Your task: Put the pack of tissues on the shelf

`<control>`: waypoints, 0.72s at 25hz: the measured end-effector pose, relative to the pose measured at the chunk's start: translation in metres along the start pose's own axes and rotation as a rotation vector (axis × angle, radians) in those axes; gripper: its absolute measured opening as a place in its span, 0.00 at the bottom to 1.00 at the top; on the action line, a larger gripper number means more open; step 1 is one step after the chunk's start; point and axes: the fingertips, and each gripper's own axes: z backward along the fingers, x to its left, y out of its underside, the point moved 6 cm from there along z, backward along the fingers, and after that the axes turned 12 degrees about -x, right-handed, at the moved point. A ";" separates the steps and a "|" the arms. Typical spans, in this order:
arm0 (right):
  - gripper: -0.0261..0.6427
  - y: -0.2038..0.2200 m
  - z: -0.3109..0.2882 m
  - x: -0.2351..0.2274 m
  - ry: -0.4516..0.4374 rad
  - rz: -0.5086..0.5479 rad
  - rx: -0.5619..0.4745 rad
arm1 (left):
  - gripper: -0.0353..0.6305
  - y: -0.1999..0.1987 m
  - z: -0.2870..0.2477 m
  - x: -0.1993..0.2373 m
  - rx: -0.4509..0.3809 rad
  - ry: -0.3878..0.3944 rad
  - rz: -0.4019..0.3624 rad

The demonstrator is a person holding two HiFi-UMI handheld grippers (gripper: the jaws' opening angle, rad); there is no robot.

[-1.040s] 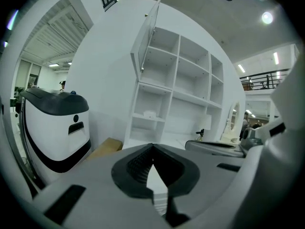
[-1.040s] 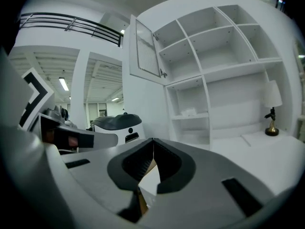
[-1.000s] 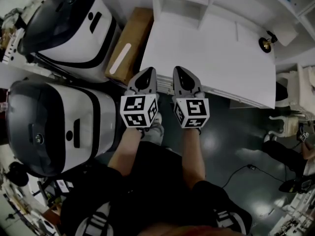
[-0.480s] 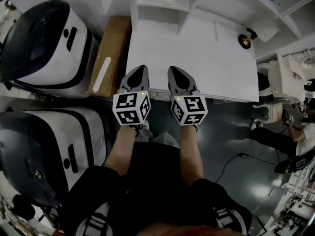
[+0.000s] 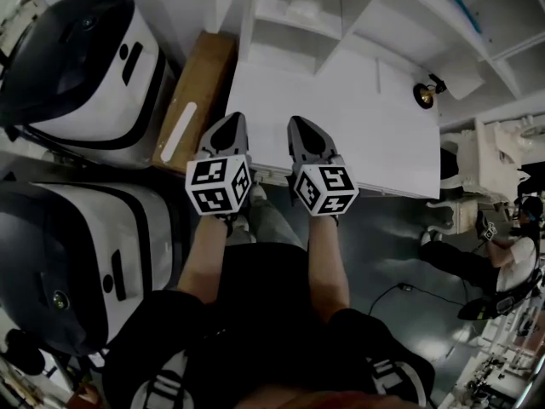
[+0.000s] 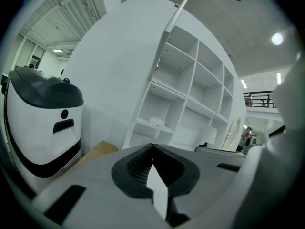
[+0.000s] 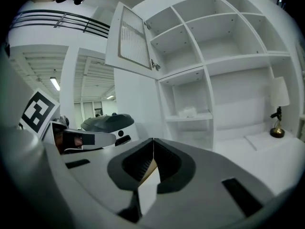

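Lab or test hall — bulky white-and-black machines (image 5: 81,66), glossy grey floor (image 5: 383,228) with trailing cable (image 5: 393,290), mezzanine railing (image 7: 62,20), strip lights (image 7: 55,83) overhead.

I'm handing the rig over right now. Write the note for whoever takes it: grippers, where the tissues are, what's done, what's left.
Grippers: the left gripper has its jaws together and is empty. The right gripper is the same. Both are held side by side over the near edge of the white desk, pointing at the shelf unit.
Tissues: a small white pack lies on a low board in the unit's left column. It is too small to confirm as the tissues, but nothing else like it is in view.
Done: placing, most likely.
Left: look closer to confirm the pack sits fully on the board, otherwise nothing.
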 end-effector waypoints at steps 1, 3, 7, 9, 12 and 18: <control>0.07 -0.003 -0.005 -0.001 -0.009 0.000 -0.004 | 0.07 -0.004 -0.002 0.000 -0.007 -0.001 -0.003; 0.07 -0.007 -0.017 -0.006 -0.021 -0.005 -0.012 | 0.07 -0.010 -0.010 -0.002 -0.020 0.005 -0.013; 0.07 -0.009 -0.045 -0.020 -0.026 -0.023 -0.018 | 0.07 -0.015 -0.033 0.000 -0.009 0.015 -0.025; 0.07 -0.012 -0.058 -0.030 -0.026 -0.040 -0.029 | 0.07 -0.019 -0.048 0.000 0.001 0.019 -0.039; 0.07 -0.027 -0.078 -0.056 -0.016 -0.034 -0.057 | 0.07 -0.025 -0.080 -0.004 0.005 0.027 -0.060; 0.07 -0.035 -0.094 -0.109 0.015 -0.011 -0.056 | 0.07 -0.020 -0.135 -0.020 0.030 0.070 -0.080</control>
